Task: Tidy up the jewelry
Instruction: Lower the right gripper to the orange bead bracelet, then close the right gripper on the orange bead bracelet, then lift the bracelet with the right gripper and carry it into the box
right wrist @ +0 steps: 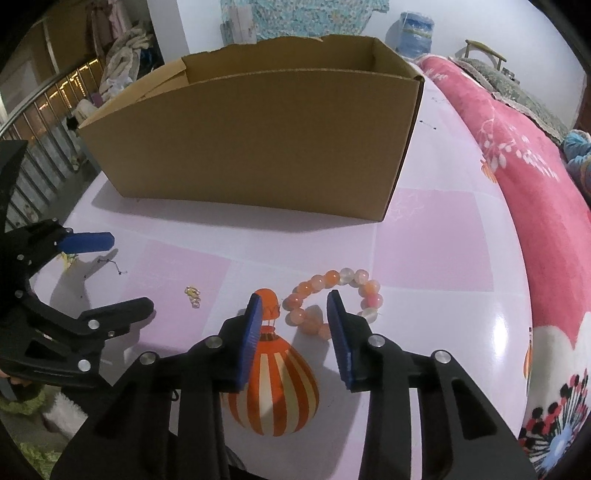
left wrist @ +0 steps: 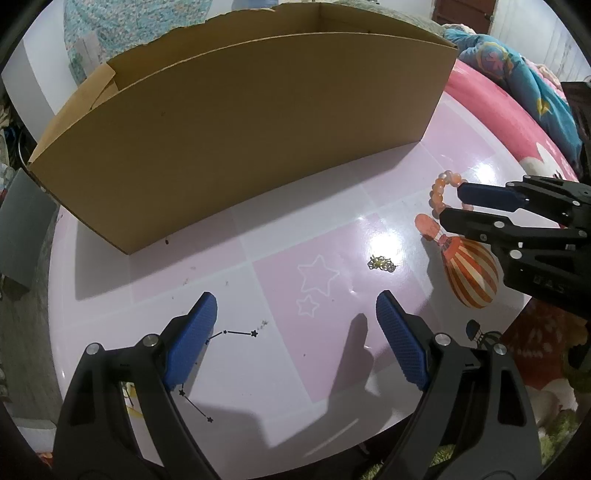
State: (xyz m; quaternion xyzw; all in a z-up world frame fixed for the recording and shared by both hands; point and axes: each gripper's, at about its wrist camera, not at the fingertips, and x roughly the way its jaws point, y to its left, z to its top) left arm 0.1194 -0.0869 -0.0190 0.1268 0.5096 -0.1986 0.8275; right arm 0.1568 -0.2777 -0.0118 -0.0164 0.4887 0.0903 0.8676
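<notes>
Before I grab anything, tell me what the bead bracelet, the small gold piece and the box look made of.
Bead bracelet: glossy translucent orange, pink and white beads, likely polished stone or glass. Small gold piece: a tangle of fine yellow links, probably metal chain, too small to confirm. Cardboard box: matte brown cardboard with a torn back rim.

Glossy pink-and-white checked table (right wrist: 424, 236), pink floral blanket (right wrist: 535, 192) at right, white wall (right wrist: 461, 22), metal railing (right wrist: 48, 110) at left

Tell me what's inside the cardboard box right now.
Only bare inner walls of the cardboard box show, near its top; its tall front wall hides the floor in both views, so I cannot tell what it holds. The beaded bracelet lies outside on the table.
</notes>
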